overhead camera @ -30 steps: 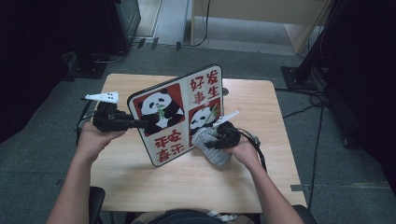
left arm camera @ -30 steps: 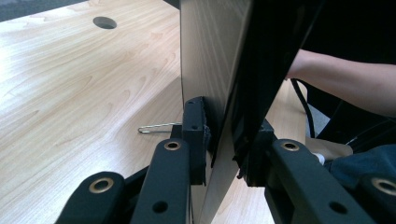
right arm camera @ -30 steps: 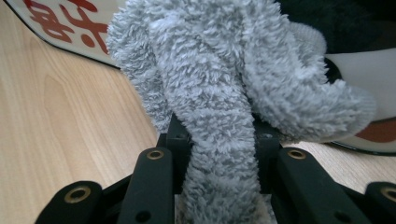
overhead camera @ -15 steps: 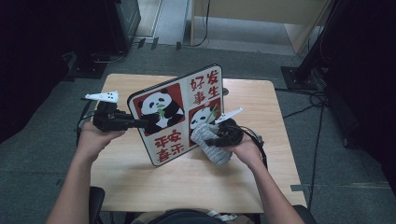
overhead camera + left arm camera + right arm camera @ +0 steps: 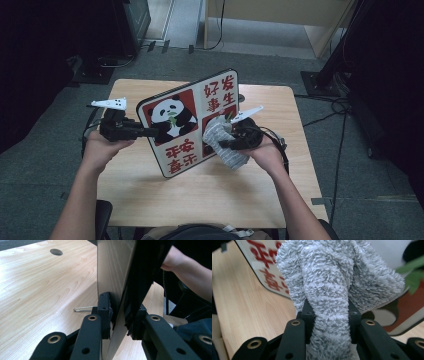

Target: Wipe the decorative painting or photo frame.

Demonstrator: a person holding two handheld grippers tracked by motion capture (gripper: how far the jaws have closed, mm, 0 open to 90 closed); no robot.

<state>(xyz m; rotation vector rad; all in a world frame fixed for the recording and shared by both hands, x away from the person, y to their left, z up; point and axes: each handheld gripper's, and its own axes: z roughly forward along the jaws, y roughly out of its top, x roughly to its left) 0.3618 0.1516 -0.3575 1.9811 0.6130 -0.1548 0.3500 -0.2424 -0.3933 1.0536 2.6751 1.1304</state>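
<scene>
A square board (image 5: 187,122) printed with pandas and red characters stands tilted on edge over the wooden table (image 5: 150,195). My left gripper (image 5: 150,132) is shut on its left edge; in the left gripper view the thin panel (image 5: 115,277) runs up between the pads (image 5: 105,312). My right gripper (image 5: 226,142) is shut on a grey fluffy cloth (image 5: 220,145), pressed against the board's lower right panda panel. In the right gripper view the cloth (image 5: 329,290) bulges out above the jaws in front of the board (image 5: 264,272).
A round cable hole (image 5: 56,251) sits in the table's far part, and a thin metal clip (image 5: 83,309) lies on the wood near the board's foot. Cables (image 5: 280,140) trail from the right gripper. Dark equipment and stands surround the table on the grey floor.
My right gripper has risen with the cloth up the face of the board. The left gripper and the board have stayed put.
</scene>
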